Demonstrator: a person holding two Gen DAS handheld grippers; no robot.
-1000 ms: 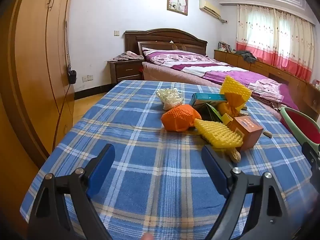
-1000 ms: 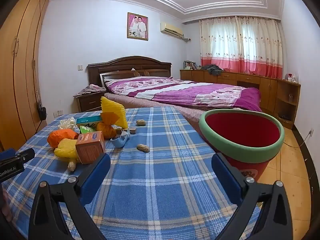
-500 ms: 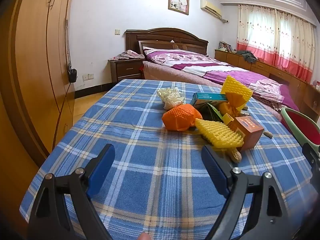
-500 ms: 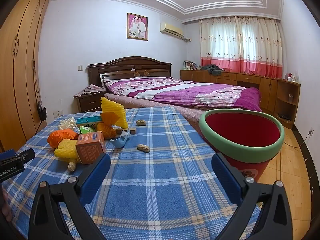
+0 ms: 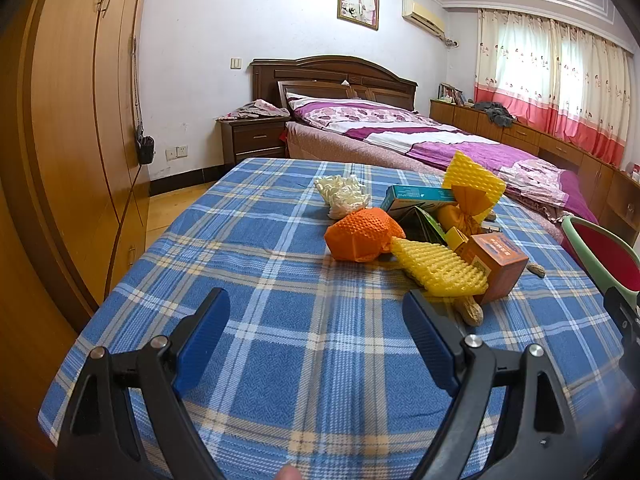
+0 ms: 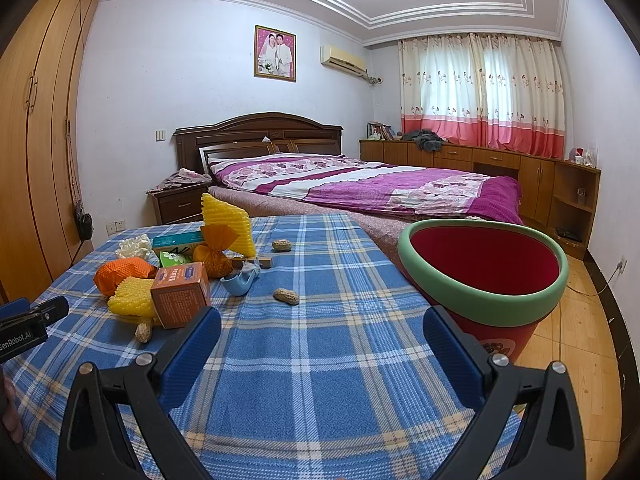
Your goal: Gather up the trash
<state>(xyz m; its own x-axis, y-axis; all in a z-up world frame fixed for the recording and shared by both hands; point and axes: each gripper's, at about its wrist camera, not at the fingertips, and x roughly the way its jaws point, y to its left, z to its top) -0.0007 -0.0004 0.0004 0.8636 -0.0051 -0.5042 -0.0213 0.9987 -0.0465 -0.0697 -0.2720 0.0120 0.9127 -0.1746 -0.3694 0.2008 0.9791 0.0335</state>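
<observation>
Trash lies in a cluster on the blue plaid tablecloth [image 5: 256,280]: an orange foam net [image 5: 360,236], a yellow foam net [image 5: 438,272], an orange carton [image 5: 500,264], a teal box [image 5: 416,198], a white crumpled wrapper [image 5: 342,196] and peanuts [image 6: 286,296]. A red bin with a green rim [image 6: 486,264] stands off the table's right edge. My left gripper [image 5: 316,320] hangs open over bare cloth, short of the orange net. My right gripper [image 6: 320,340] is open too, with nothing between its fingers, the bin to its right.
A tall wooden wardrobe [image 5: 72,140] runs along the left of the table. Beyond the table are a bed with a purple cover [image 6: 360,184] and a nightstand [image 5: 252,136]. A small blue scoop-like piece [image 6: 238,282] lies near the carton.
The left wrist view has shifted slightly, so the trash cluster sits a touch nearer. The right gripper has not moved. Both stay open.
</observation>
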